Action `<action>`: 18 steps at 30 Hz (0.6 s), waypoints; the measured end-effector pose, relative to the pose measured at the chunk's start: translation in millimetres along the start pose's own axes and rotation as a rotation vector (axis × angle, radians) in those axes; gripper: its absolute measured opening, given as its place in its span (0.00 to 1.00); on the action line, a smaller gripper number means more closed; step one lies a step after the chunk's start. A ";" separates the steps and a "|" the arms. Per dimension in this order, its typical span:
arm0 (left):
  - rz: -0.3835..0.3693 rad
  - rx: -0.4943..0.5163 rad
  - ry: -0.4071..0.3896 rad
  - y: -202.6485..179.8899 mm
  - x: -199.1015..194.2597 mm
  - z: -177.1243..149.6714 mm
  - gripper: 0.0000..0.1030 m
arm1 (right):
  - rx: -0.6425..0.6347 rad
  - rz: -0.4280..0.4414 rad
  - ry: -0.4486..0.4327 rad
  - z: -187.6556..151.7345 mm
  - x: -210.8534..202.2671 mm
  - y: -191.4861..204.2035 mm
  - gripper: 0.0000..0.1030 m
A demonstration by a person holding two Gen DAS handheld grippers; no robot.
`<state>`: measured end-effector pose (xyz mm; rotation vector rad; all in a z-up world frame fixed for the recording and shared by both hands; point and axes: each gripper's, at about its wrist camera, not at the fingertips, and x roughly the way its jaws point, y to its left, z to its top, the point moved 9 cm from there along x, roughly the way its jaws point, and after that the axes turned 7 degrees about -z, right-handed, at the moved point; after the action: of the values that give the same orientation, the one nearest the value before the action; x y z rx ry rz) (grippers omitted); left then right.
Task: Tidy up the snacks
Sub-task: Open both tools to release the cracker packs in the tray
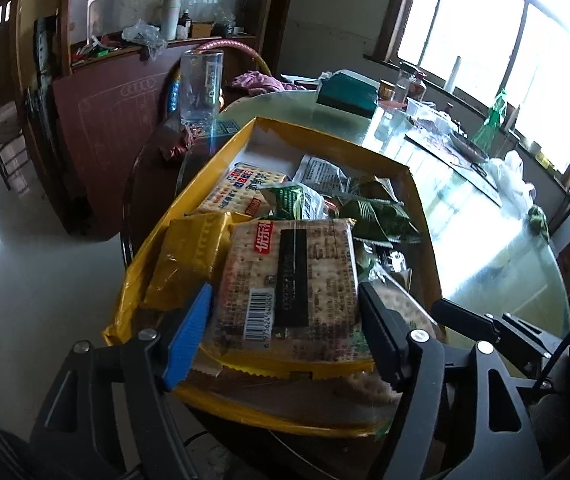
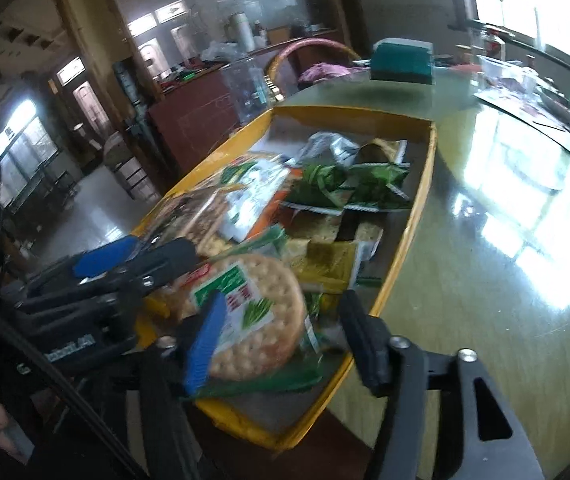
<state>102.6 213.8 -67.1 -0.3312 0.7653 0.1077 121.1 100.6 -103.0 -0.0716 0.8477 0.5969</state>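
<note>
A shallow yellow box point(image 1: 325, 136) point(image 2: 417, 216) on the glass-topped table point(image 1: 485, 240) holds several snack packs. A square cracker pack point(image 1: 289, 276) with a barcode lies on top at the near end, between the blue and black pads of my left gripper point(image 1: 285, 336); the pads stand at its edges and I see no squeeze. Beside it lies a yellow pack point(image 1: 189, 260). My right gripper point(image 2: 281, 340) is open around a round cracker pack point(image 2: 257, 312), with a clear gap at the black pad point(image 2: 361, 336). Green packets point(image 2: 349, 184) lie farther back.
The box overhangs the table's near edge, with tiled floor point(image 1: 25, 248) to the left. A clear tumbler point(image 1: 201, 84) stands past the box's far corner and a teal box point(image 1: 347, 92) point(image 2: 403, 60) behind it. A green bottle point(image 1: 493, 120), jars and a tray crowd the window side.
</note>
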 end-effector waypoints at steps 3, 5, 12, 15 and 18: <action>0.037 0.022 -0.047 -5.7 -9.8 3.4 0.82 | 0.018 0.002 -0.011 0.8 -7.1 -2.2 0.62; 0.063 0.053 -0.079 -11.6 -15.9 5.0 0.85 | 0.016 -0.008 -0.025 0.4 -13.1 -3.1 0.64; 0.121 0.106 -0.081 -26.6 -18.3 2.1 0.86 | 0.061 -0.033 -0.027 -11.9 -26.7 -19.2 0.68; 0.153 0.145 -0.084 -33.2 -23.0 1.6 0.86 | 0.067 -0.042 -0.033 -16.7 -32.8 -22.1 0.73; 0.195 0.172 -0.096 -35.4 -30.4 2.3 0.86 | 0.069 -0.051 -0.043 -19.0 -37.3 -22.6 0.77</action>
<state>89.9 181.9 -35.3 -0.0872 0.7048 0.2381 100.9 58.8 -92.7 -0.0176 0.8217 0.5193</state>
